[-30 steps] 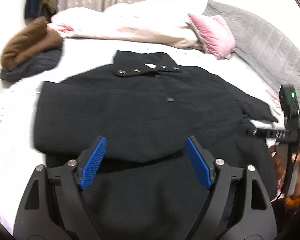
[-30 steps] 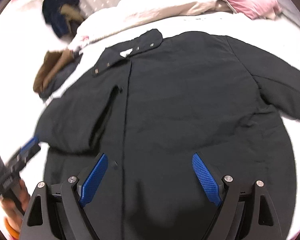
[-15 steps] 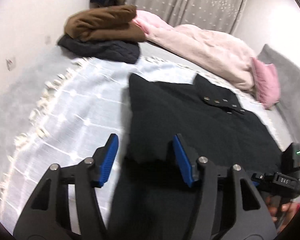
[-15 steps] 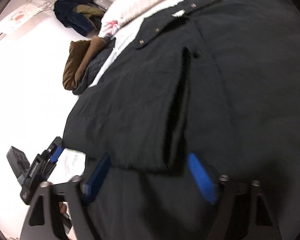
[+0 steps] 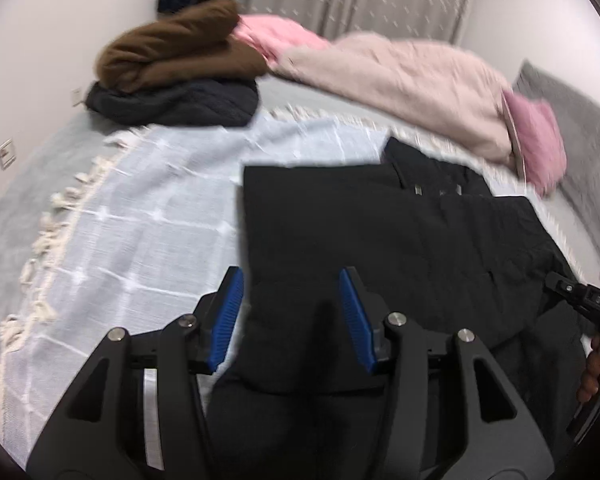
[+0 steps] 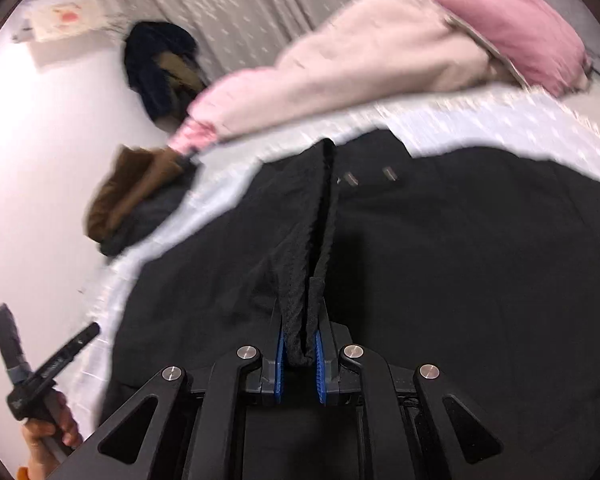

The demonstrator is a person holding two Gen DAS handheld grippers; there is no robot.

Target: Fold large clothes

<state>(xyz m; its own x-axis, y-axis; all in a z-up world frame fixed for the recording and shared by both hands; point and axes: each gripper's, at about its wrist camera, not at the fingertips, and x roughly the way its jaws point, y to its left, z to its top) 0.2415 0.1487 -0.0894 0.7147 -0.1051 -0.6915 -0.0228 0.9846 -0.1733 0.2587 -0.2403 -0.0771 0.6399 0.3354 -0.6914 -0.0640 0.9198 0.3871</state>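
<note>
A large black coat [image 5: 420, 240] lies flat on the bed, its collar with metal snaps at the far end and one sleeve folded over the front. My left gripper [image 5: 291, 280] sits at the coat's left edge. Its jaws are closing, with the folded sleeve's end between the blue pads [image 5: 228, 312], which do not visibly press on it. My right gripper [image 6: 299, 340] is shut on a pinched ridge of the black coat [image 6: 460, 260] that rises ahead of the pads. Each view shows the other gripper at its edge, held by a hand [image 6: 48, 436].
A light blue blanket [image 5: 140, 208] with a white fringe covers the bed. A brown folded garment [image 5: 172, 52] rests on a dark quilted one [image 5: 176, 102] at the far left. A pale pink duvet [image 5: 400, 80] and a pink pillow [image 5: 536, 140] lie beyond the collar.
My left gripper swung to the coat's left edge and its jaws narrowed around the sleeve end. My right gripper shifted left along the coat and closed on a fold of it.
</note>
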